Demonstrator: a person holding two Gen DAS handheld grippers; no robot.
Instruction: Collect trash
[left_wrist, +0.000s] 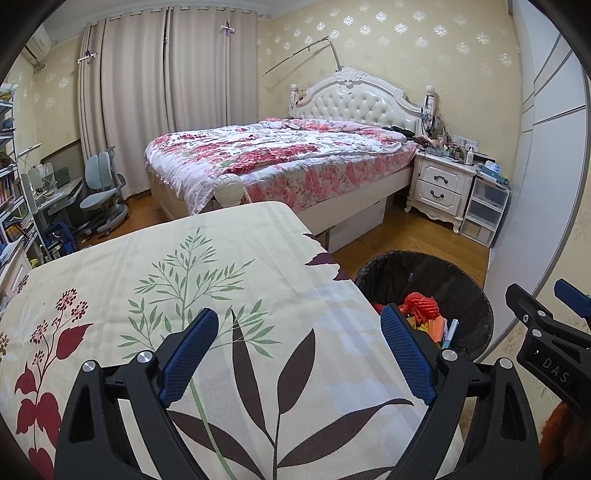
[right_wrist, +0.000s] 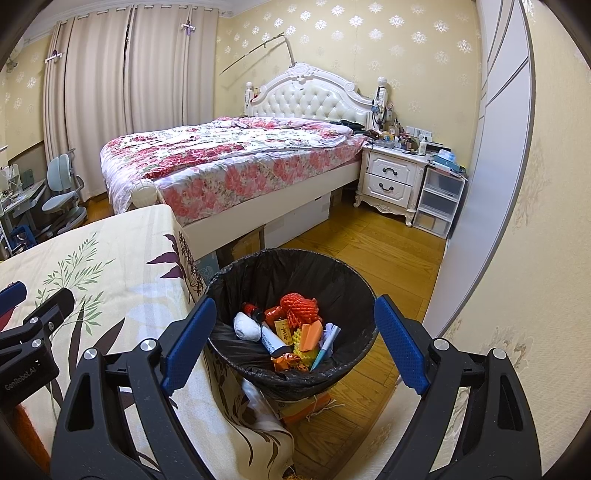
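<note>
A bed (left_wrist: 280, 158) with a rumpled floral quilt and a tufted white headboard is filling the 12 o'clock zone of both views, a carved white nightstand (right_wrist: 391, 181) sitting at its 3 o'clock side. The table (left_wrist: 207, 266), draped in cream cloth printed with green sprigs and dark maroon leaves, is spreading across most of the left wrist view but only showing as a strip at 9 o'clock in the right wrist view. The round bin (right_wrist: 291, 266), lined with crinkled black plastic, is standing on the wood floor just beside the table's edge; the left wrist view is catching it only partly, at 3 o'clock, while the right wrist view is looking straight into its mouth. Only there is the trash reading clearly: a coil of red rope (right_wrist: 300, 309), a white wad (right_wrist: 245, 326), a dark-capped white tube (right_wrist: 273, 341) lying with its long axis running 11 to 5 o'clock, and a slim pen (right_wrist: 325, 349) leaning 1 to 7 o'clock. The left gripper (left_wrist: 299, 354) is hanging over the cloth, its jaws spread wide with nothing between the knurled blue pads. The right gripper (right_wrist: 295, 347) is hanging over the bin, jaws likewise wide apart and gripping nothing.
</note>
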